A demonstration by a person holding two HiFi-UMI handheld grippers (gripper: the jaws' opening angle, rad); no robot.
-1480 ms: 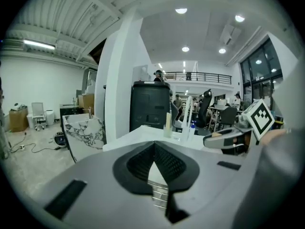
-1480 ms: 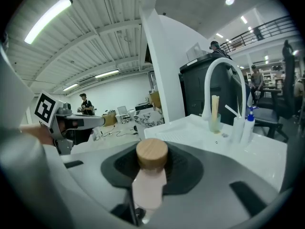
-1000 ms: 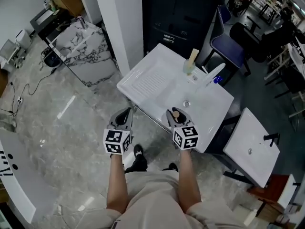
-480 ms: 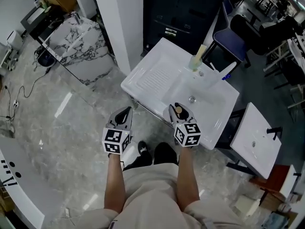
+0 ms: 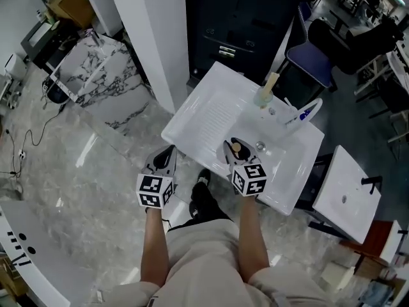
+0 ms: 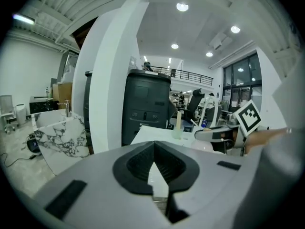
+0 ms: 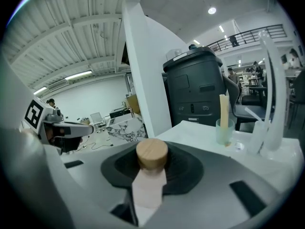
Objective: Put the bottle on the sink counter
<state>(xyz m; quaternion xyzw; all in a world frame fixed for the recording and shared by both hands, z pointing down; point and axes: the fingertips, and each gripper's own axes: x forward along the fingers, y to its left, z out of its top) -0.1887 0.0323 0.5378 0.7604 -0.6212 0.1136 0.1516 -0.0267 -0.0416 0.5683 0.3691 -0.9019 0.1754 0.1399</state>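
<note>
The right tongs clench a small pink bottle by its body, below the wooden cap, over the surface's near edge. It is probably light, stiff and smooth. The left tongs are closed and empty.

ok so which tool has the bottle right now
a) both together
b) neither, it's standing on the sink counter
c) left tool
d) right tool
d: in the right gripper view the right tool is clamped on the pale bottle with the wooden cap, while the left tool has nothing in it.
</note>
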